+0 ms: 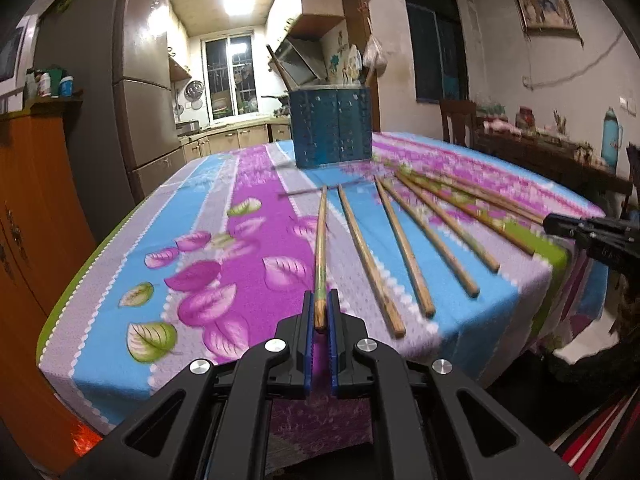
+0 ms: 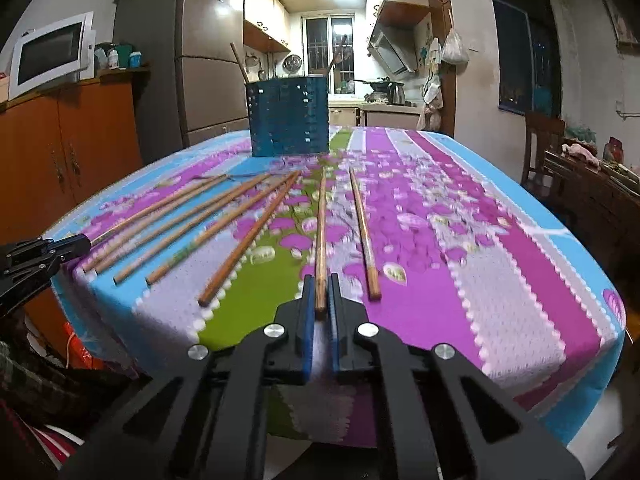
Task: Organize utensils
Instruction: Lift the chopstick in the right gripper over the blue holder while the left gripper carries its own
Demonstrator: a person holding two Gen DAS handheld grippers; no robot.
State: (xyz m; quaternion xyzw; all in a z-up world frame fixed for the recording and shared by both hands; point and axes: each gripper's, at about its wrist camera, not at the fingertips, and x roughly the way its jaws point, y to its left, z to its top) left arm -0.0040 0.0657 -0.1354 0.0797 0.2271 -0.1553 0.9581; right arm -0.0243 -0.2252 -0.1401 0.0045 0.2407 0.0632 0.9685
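Several wooden chopsticks lie fanned out on the flowered tablecloth (image 1: pixel 224 248). My left gripper (image 1: pixel 320 312) is shut on the near end of the leftmost chopstick (image 1: pixel 321 240), which points toward the blue perforated utensil holder (image 1: pixel 332 126). My right gripper (image 2: pixel 320 294) is shut on the near end of another chopstick (image 2: pixel 321 232). One more chopstick (image 2: pixel 364 232) lies just right of it, and several lie to its left (image 2: pixel 248 240). The holder (image 2: pixel 288 116) stands at the far side with two chopsticks sticking out. Each gripper shows at the edge of the other's view.
The table's front edge (image 2: pixel 360 380) drops off just under both grippers. An orange cabinet (image 1: pixel 32 208) and a fridge (image 1: pixel 148 92) stand to the left. A wooden chair (image 2: pixel 540 148) and a cluttered side table (image 1: pixel 560 156) stand to the right.
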